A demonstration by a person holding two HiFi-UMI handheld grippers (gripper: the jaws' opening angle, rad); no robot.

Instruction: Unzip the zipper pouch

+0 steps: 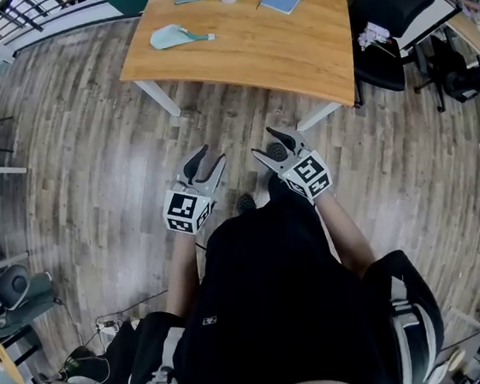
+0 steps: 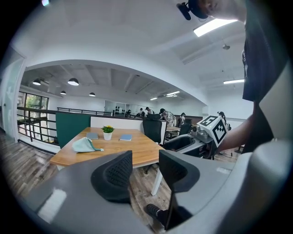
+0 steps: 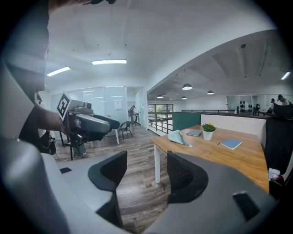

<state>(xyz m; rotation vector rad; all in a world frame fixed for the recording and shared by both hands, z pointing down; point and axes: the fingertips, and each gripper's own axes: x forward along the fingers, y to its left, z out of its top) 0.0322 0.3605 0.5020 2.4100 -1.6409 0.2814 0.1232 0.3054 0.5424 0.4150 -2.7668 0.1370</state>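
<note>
Jaws on both tools stand apart with nothing between them. The left tool (image 1: 208, 158) and the right tool (image 1: 266, 143) are held side by side above the wooden floor (image 1: 90, 161). Well ahead of them, slightly left of the left tool, what looks like the pale green zipper pouch (image 1: 172, 37) lies on the table (image 1: 275, 49).
</note>
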